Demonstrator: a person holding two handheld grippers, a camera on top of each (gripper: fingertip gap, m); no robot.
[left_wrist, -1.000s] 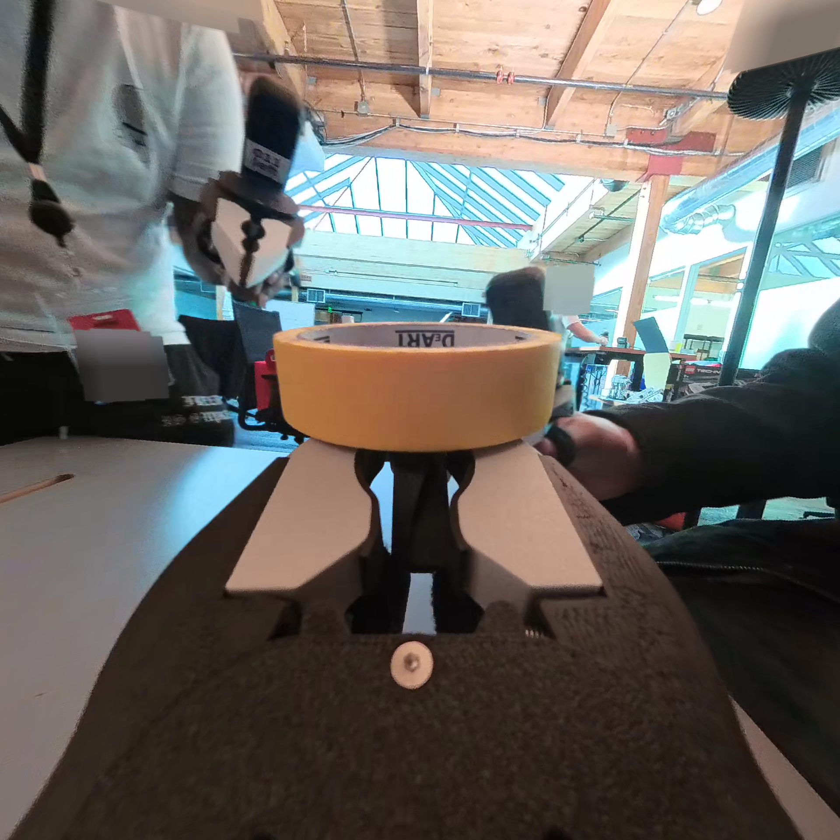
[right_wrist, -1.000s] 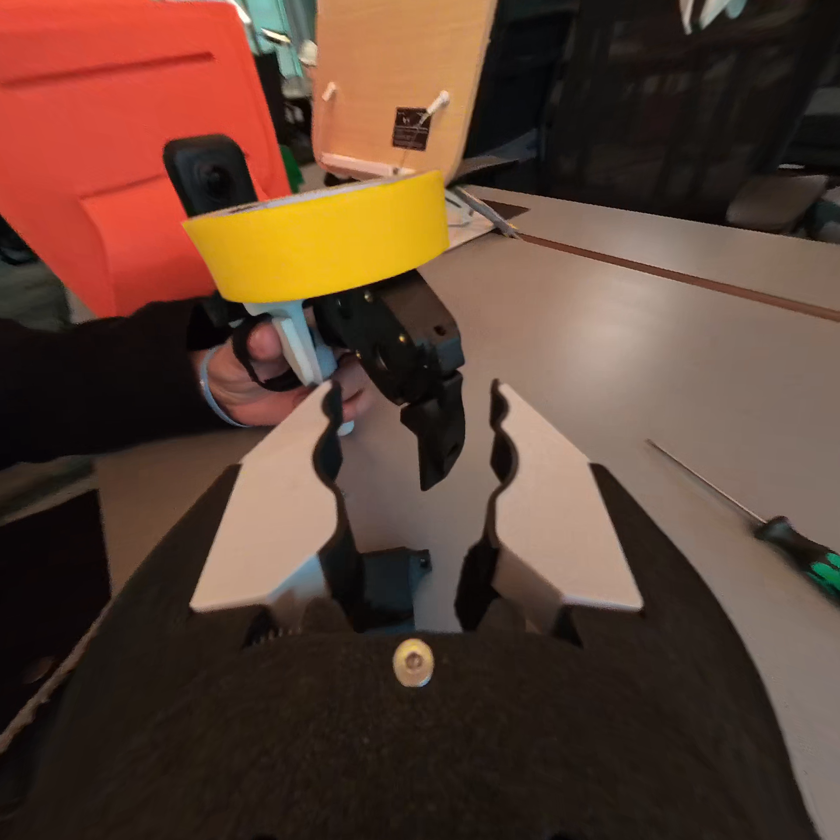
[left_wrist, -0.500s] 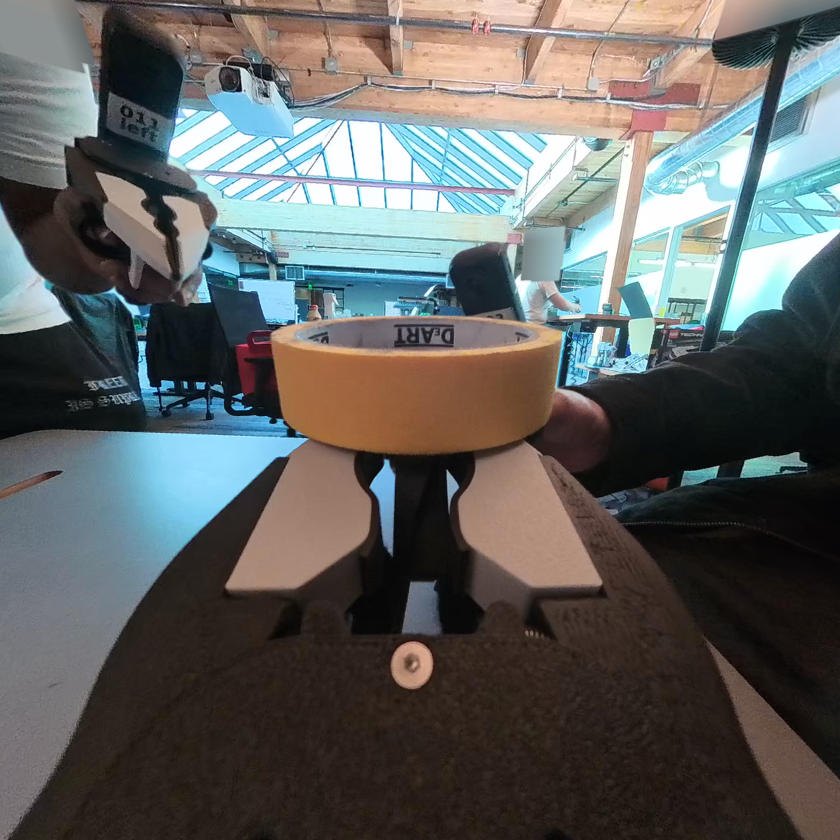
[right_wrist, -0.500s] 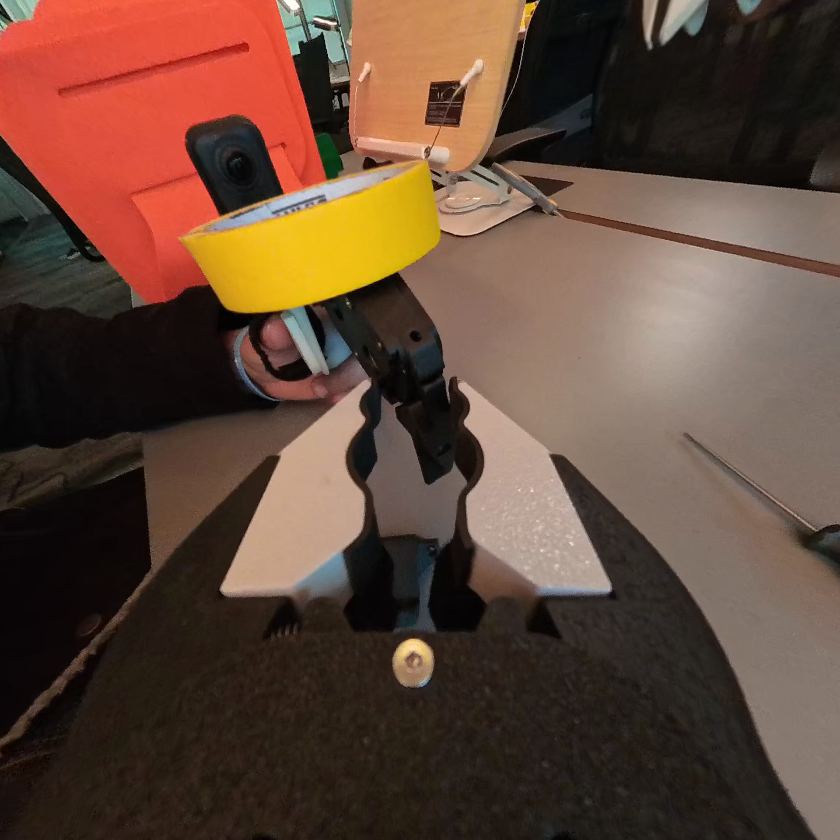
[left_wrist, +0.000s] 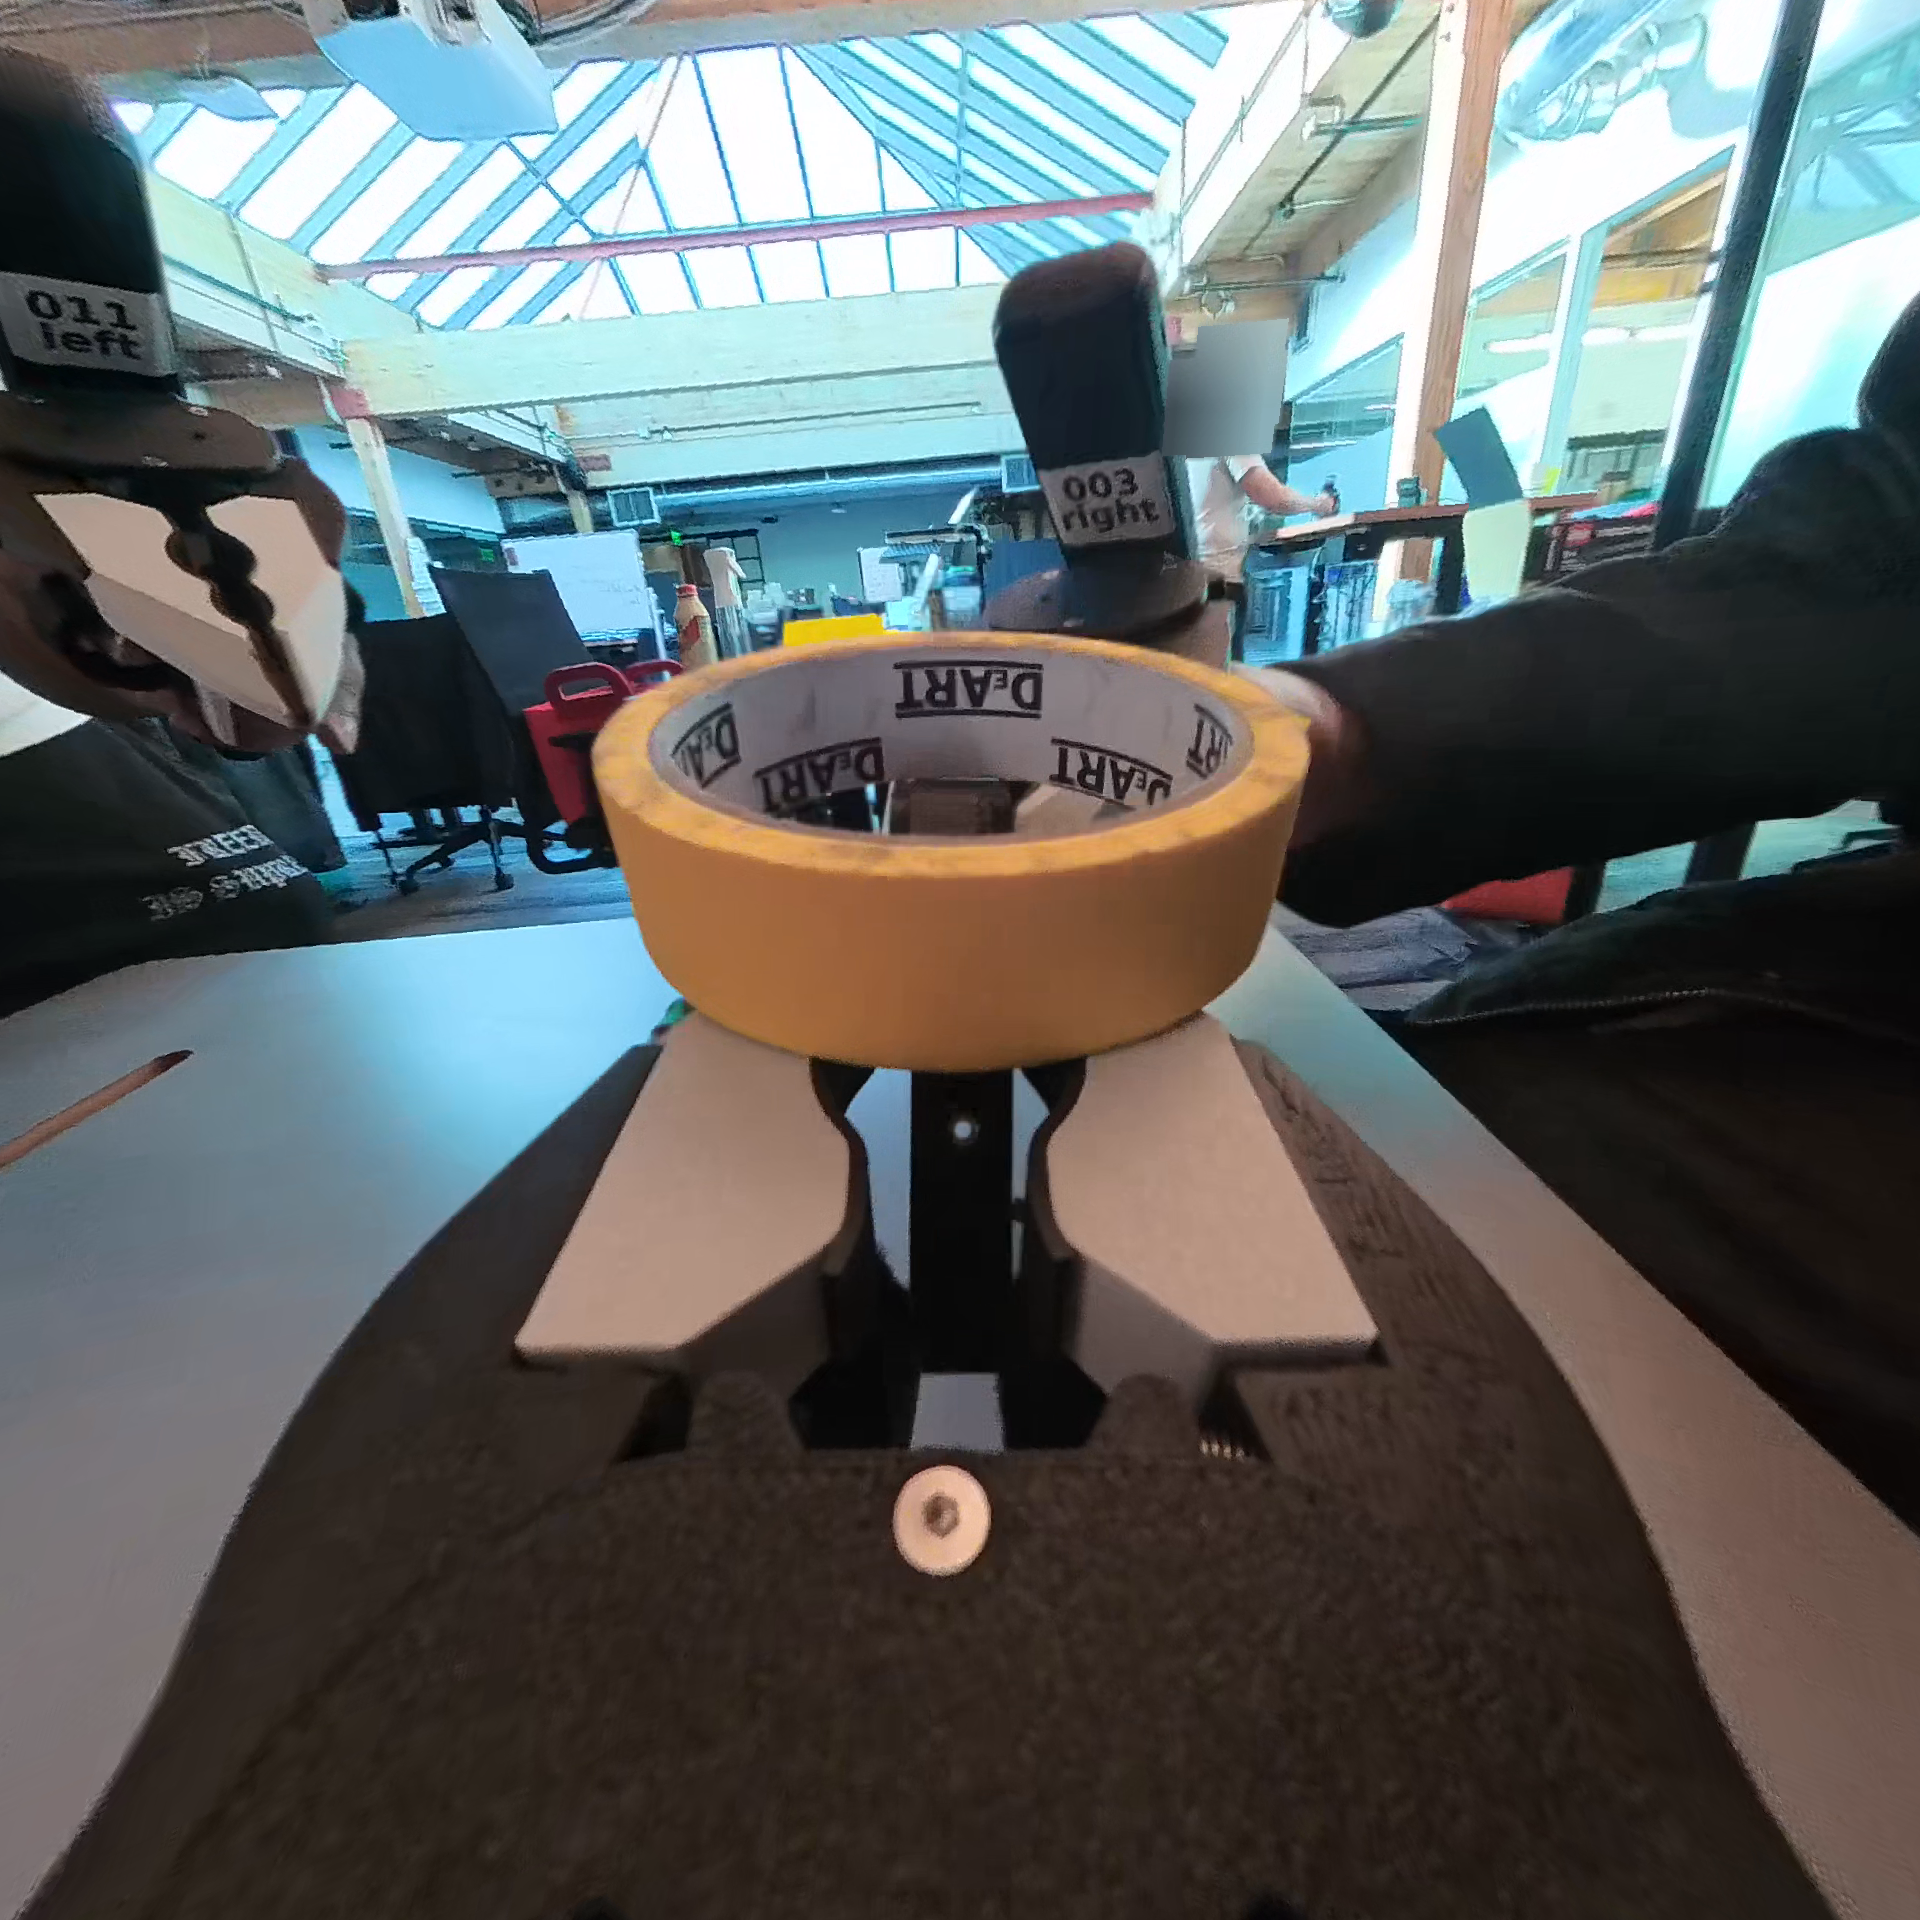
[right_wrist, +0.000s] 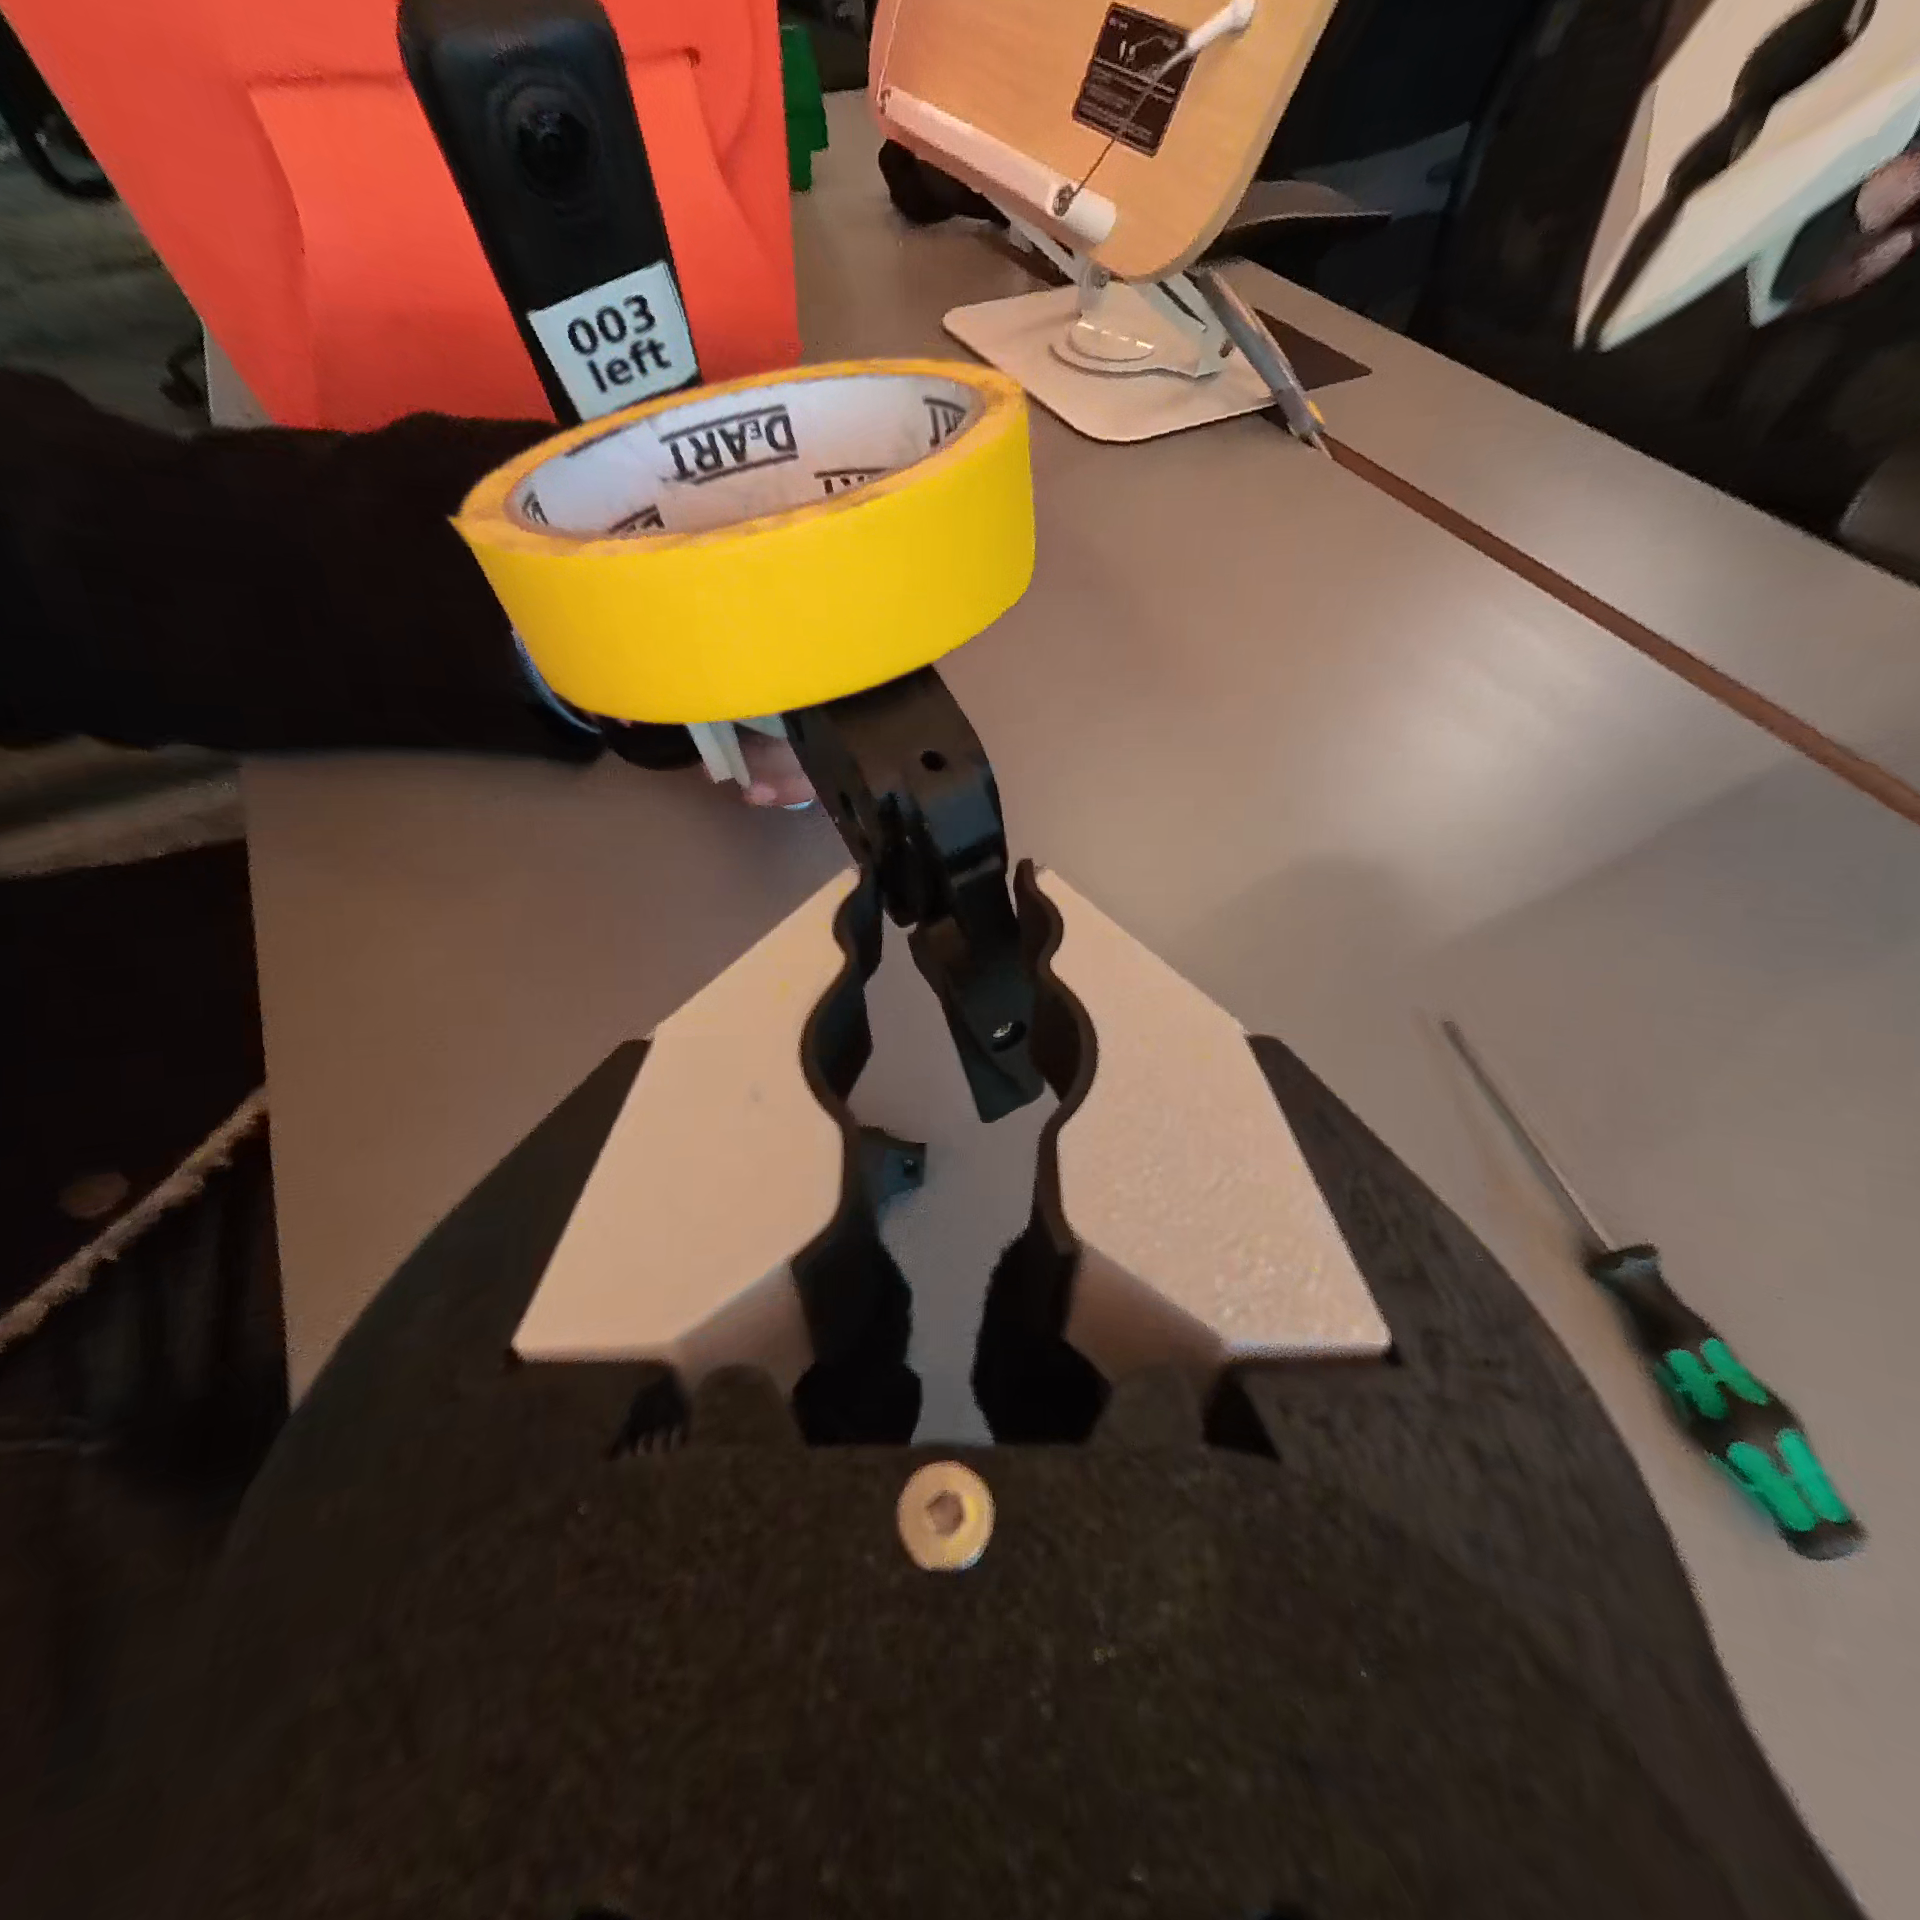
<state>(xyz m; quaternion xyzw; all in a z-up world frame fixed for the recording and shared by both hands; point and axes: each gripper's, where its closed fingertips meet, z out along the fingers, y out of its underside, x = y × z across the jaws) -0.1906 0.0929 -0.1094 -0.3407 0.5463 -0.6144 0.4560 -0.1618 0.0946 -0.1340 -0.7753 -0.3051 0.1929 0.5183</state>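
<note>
Two hand-held claws meet over a grey desk (right_wrist: 1351, 727) on a single black jointed arm (right_wrist: 935, 810). The left claw (left_wrist: 951, 1081) is closed on the arm's near end, its pale fingers (left_wrist: 727, 1195) pressed to either side of the dark bar. A roll of yellow tape (left_wrist: 945, 935) lies flat on top, just above the fingertips and clear of the desk. How the roll is fixed to the arm is hidden. From the other side, the right claw (right_wrist: 945, 904) has its wavy-edged fingers drawn in around the arm's far tip, which lies against the right-hand finger. It looks like a grip, though a narrow gap shows on the other side of the tip. The tape hangs between the two tools, nearer the left one, whose holder's black sleeve (right_wrist: 260, 582) reaches in from the side. A screwdriver with a green-and-black handle (right_wrist: 1725, 1392) lies on the desk to the right, well apart from both claws. Farther back are a wooden board on a white stand (right_wrist: 1101, 104) and an orange case (right_wrist: 312, 208), whose inside cannot be seen. A third claw (left_wrist: 197, 603), held by another person, hovers across the desk with its fingers together.
</note>
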